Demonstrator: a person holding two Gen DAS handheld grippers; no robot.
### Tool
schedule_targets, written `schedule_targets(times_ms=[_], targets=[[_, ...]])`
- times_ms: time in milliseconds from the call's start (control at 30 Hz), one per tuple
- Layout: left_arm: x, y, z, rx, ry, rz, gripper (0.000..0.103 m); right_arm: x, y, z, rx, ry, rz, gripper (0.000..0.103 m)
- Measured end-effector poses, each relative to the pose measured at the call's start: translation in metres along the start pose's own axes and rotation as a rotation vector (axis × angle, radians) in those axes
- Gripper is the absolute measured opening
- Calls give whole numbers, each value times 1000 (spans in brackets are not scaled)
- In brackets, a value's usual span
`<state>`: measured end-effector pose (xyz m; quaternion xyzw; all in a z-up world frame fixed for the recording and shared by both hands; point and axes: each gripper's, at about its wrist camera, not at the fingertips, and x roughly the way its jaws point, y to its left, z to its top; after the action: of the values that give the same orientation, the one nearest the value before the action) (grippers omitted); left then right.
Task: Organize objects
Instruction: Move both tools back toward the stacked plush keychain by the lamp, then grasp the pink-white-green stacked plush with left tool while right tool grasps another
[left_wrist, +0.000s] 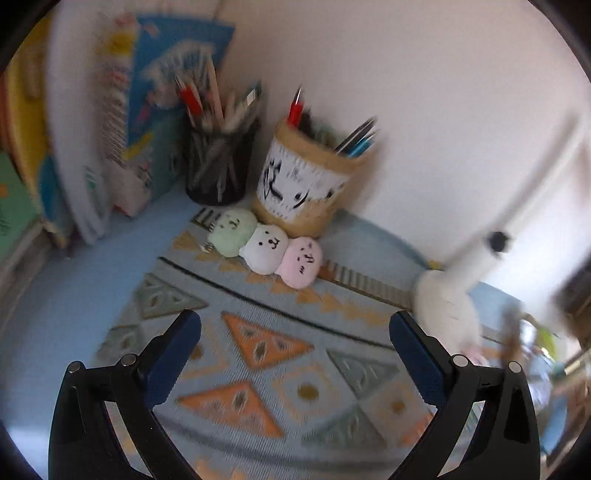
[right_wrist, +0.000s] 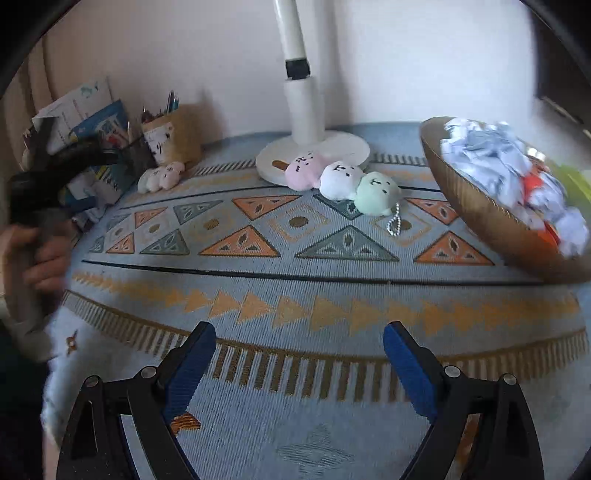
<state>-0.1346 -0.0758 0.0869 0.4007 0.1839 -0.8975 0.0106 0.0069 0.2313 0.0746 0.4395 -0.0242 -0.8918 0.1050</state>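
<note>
Right wrist view: our right gripper (right_wrist: 299, 354) hangs with jaws wide apart and nothing between them, aimed down at the patterned cloth (right_wrist: 295, 273). Ahead lies a plush trio (right_wrist: 343, 179), pink, white and green heads in a row with a bead chain trailing, touching the white lamp base (right_wrist: 314, 151). It looks stray, so that is probably our next pick. A second plush trio (left_wrist: 264, 247) sits snug against the tan pen cup (left_wrist: 306, 177), seemingly already tidied into the corner. Our left gripper (left_wrist: 295, 365) is spread wide too, empty. The gold bowl (right_wrist: 480, 218) holds crumpled paper.
</note>
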Motion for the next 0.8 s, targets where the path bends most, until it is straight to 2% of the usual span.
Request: schedule_targets(times_ms=[67, 133, 200, 300, 400, 600, 633, 700, 733, 800], targets=[[27, 2, 11, -66, 14, 22, 102, -4, -2, 20, -47, -8, -11, 91], [42, 12, 20, -174, -5, 49, 102, -3, 2, 45, -144, -24, -66, 91], [58, 20, 26, -263, 2, 9, 102, 10, 11, 71, -267, -42, -177, 96], [79, 14, 31, -261, 22, 49, 102, 44, 18, 94, -352, 35, -246, 99], [94, 3, 28, -233, 27, 114, 102, 65, 25, 105, -418, 17, -308, 99], [102, -6, 27, -185, 16, 277, 100, 116, 17, 116, -441, 144, -390, 99], [102, -5, 27, -171, 13, 277, 96, 119, 17, 116, -446, 143, -390, 97], [102, -7, 26, -118, 16, 270, 85, 119, 16, 118, -437, 129, -349, 84], [102, -8, 25, -82, 16, 271, 72, 118, 14, 120, -420, 136, -315, 68], [100, -11, 24, -11, 35, 230, 68, 118, 11, 123, -379, 154, -281, 63]])
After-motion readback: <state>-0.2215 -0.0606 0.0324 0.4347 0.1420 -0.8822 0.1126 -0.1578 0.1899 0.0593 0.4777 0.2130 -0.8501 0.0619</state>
